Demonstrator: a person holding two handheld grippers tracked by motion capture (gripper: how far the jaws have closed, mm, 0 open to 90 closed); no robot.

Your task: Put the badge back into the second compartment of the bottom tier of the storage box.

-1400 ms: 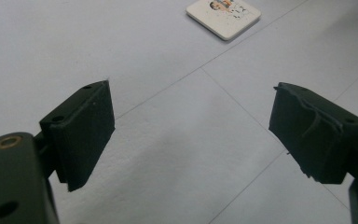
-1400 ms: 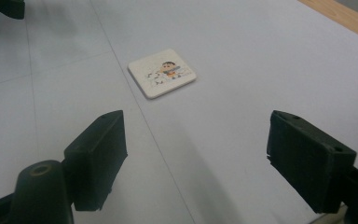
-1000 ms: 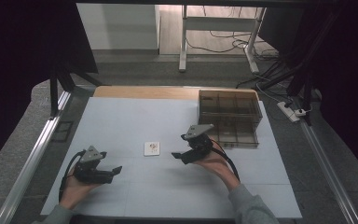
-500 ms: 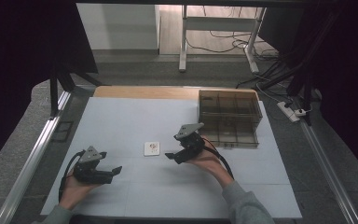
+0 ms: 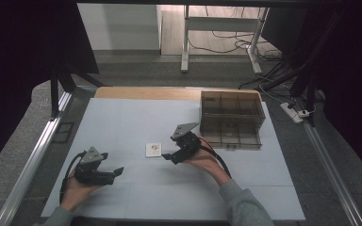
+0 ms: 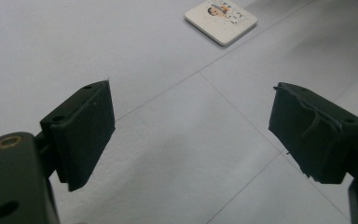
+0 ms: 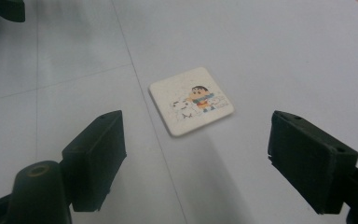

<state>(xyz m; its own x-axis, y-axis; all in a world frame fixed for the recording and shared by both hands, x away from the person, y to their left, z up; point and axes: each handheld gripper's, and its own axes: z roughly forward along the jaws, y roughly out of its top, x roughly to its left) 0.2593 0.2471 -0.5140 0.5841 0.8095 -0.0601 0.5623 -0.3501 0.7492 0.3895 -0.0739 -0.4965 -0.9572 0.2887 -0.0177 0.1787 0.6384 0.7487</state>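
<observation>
Right gripper view resolves what the high view cannot: the small white square tile [image 7: 191, 101] carries a cartoon figure print and lies flat on the white table [image 7: 284, 51], just ahead of the right gripper [image 7: 196, 158], jaws spread wide and empty. In the high view that gripper [image 5: 168, 157] sits just beside the tile [image 5: 154, 149]. The left gripper [image 6: 191, 135], also wide open, rests well apart from it. A smoky compartmented box [image 5: 232, 118] stands at the far right; contents cannot be told.
</observation>
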